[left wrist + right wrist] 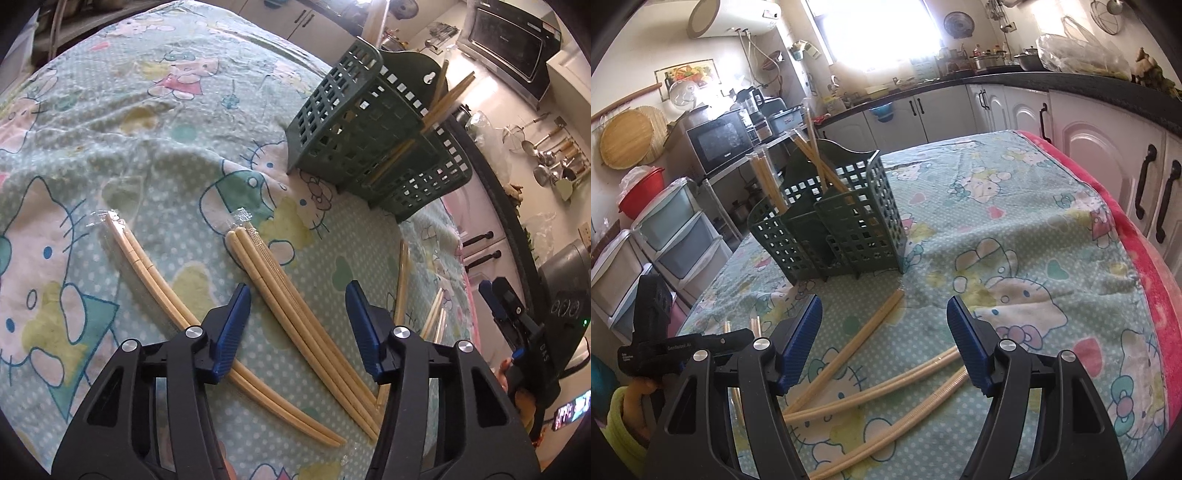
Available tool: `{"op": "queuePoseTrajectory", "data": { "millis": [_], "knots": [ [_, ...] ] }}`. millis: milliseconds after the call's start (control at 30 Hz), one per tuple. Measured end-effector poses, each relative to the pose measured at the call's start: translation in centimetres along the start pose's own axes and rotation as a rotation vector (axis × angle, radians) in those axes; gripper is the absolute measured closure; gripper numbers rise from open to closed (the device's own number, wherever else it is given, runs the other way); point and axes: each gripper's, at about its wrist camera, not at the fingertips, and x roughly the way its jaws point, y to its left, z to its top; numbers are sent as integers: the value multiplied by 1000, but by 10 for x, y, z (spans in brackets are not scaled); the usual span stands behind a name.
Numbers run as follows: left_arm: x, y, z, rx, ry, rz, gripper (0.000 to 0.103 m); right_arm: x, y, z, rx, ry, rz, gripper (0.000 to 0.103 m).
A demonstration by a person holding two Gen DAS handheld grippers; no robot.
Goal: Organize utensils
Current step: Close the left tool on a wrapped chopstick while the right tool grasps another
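The left gripper (297,328) hangs low over the table (155,155), which is covered by a pale green cartoon-cat cloth, and its jaws stand apart with nothing pressed between them. One wrapped pair of chopsticks (295,317) lies on the cloth in the gap between the jaws, its thick ends pointing away from them and its thin ends running back under the right-hand jaw; whether either pad touches it cannot be told. A second wrapped pair (162,291) lies just outside the left-hand jaw, passing beneath it. Beyond the jaws and off to their right stands a dark green slatted basket (354,125) with several chopsticks leaning out of its top. More wrapped chopsticks (400,291) lie just outside the right-hand jaw. The right gripper (884,338) also has its jaws well apart and empty, held above the cloth. Straight ahead of them, well beyond the tips, the basket (849,225) stands upright with its divided compartments showing. In the right wrist view a pair of chopsticks (857,339) lies slanted on the cloth between the jaws, and two further pairs (886,384) lie closer in, crossing below the gap. The left gripper's body (661,332) shows beside the left-hand jaw, held by a hand in a yellow-green sleeve.
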Motion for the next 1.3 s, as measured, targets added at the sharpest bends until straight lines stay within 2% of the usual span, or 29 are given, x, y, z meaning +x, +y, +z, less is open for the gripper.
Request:
{"op": "queuePoseTrajectory", "data": {
  "millis": [33, 133, 300, 467, 600, 900, 1100, 1300],
  "knots": [
    [1, 1, 1, -3, -3, 2, 59, 0, -1, -1, 3, 0, -1, 35],
    [4, 3, 3, -14, -9, 15, 73, -1, -6, -3, 15, 3, -6, 35],
    [6, 13, 6, -48, -17, 27, 89, 3, -16, -6, 45, 28, -16, 35],
    [5, 18, 8, -64, -16, 8, 91, 11, -28, -9, 85, 71, -28, 35],
    [-1, 20, 7, -67, -27, -8, 96, 18, -39, -13, 123, 105, -37, 35],
    [-15, 18, 11, -52, -70, -22, 96, 45, -58, -13, 193, 196, -62, 35],
    [-25, 15, 14, -34, -102, -27, 97, 54, -61, -9, 199, 202, -65, 36],
    [-30, 13, 16, -26, -121, -33, 97, 65, -61, -2, 156, 222, -97, 48]
  ]
}}
